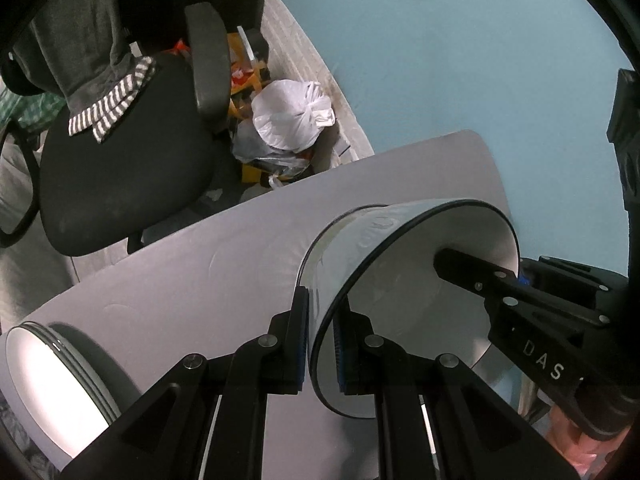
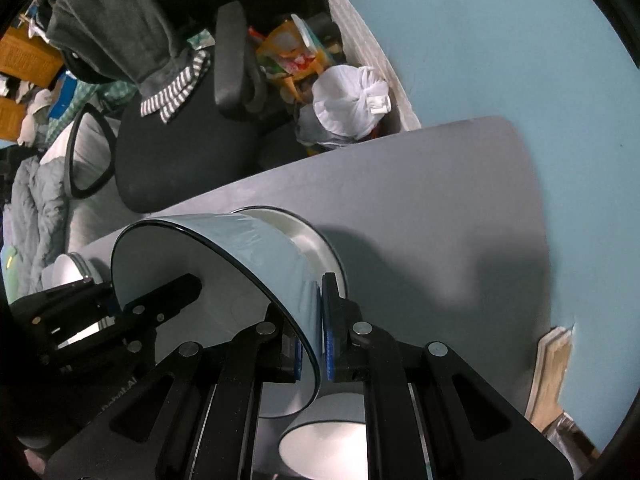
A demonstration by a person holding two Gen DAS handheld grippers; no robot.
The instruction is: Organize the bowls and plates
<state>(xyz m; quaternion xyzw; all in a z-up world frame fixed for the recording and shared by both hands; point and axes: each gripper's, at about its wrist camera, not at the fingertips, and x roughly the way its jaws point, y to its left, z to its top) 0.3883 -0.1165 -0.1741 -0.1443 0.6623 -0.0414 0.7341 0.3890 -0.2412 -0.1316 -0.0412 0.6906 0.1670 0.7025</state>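
You hold a white round bowl with a thin dark rim (image 1: 400, 300) up off the grey tabletop (image 1: 200, 280), one gripper on each side of it. Your left gripper (image 1: 322, 344) is clamped on the near wall of the bowl, one blue-padded finger outside the rim and the other inside, with the bowl's open mouth turned toward the camera. Your right gripper (image 2: 312, 344) is clamped the same way on the opposite wall of that bowl (image 2: 224, 280), its pads pressing the rim from both sides. From each wrist you see the other gripper's black fingers reaching into the bowl from the far side. Beyond the right gripper's fingers, a second white dish with a dark rim (image 2: 312, 236) shows just behind the bowl; you cannot tell whether the two touch. Below the right gripper, between its arms, another white round dish (image 2: 320, 440) sits on the tabletop. To the lower left of your left gripper, a stack of white plates with dark rims (image 1: 60, 380) rests on the table, well apart from the bowl. Past the table's far edge stands a black office chair (image 1: 120, 168) with a grey striped garment (image 1: 108, 108) draped on it, and beside it a tied white plastic bag (image 1: 292, 112) against the pale blue wall (image 1: 460, 60).
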